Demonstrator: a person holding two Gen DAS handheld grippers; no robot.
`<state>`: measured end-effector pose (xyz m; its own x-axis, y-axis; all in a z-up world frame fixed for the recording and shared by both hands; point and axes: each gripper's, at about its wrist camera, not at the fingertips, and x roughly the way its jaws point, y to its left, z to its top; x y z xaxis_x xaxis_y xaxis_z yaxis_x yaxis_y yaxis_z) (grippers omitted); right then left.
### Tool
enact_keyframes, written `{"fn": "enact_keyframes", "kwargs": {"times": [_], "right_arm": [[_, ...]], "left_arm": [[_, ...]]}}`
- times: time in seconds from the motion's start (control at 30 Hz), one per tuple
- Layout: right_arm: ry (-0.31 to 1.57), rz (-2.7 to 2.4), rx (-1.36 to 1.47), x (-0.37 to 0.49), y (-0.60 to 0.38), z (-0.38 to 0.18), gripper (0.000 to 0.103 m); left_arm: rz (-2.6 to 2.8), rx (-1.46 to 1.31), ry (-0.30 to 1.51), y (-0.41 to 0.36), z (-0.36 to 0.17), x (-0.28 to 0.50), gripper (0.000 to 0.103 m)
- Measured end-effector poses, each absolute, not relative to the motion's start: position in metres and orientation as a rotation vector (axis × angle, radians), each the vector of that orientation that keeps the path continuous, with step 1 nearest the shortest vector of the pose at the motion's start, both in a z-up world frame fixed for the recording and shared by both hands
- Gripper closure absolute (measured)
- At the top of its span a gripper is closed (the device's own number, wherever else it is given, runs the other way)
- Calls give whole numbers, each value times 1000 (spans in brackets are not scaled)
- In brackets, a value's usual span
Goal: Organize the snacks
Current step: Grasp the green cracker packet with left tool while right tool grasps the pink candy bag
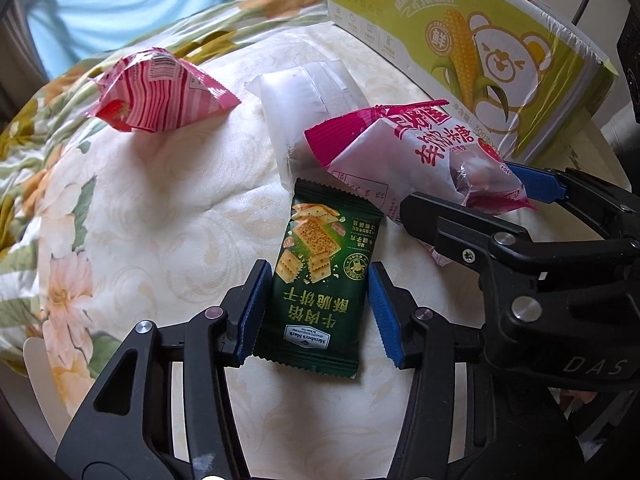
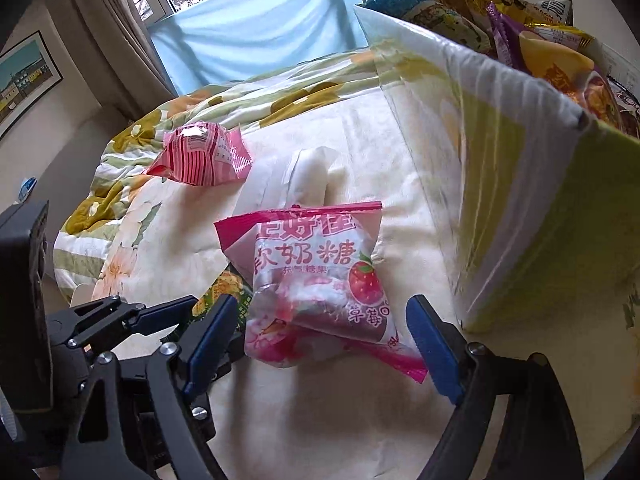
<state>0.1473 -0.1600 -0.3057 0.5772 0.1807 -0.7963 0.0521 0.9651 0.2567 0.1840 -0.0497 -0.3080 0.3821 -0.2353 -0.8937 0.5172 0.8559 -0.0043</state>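
A dark green cracker packet (image 1: pixel 320 280) lies flat on the cream quilt, and my left gripper (image 1: pixel 318 308) is open with a blue pad on each side of it. A pink and white strawberry candy bag (image 2: pixel 316 292) lies between the open blue pads of my right gripper (image 2: pixel 320 340); it also shows in the left wrist view (image 1: pixel 412 152). A white packet (image 1: pixel 304 104) and a pink striped packet (image 1: pixel 160 88) lie farther back. The green and white corn box (image 1: pixel 480 48) stands at the right, holding several snacks (image 2: pixel 560 40).
The floral quilt (image 1: pixel 60 200) falls away at the left bed edge. A blue sheet (image 2: pixel 256 28) hangs under the window behind. The right gripper's body (image 1: pixel 540 280) sits close beside my left gripper.
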Motion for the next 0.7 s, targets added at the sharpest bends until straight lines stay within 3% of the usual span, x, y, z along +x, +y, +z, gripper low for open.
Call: {"fn": "enact_keyframes", "kwargs": {"times": [0.4,0.47,0.7], "right_arm": [[960,62,226,157,-155,-316,32],[958,63,211,157,-152,-315,41],[951,33,164,152,-148,-311,56]], "left_arm": [[-538,340,1091,-58,-304,191,61],[-542,337,1096,-56,-304,193,62],[-562,310,1129,-47,-303,192,62]]}}
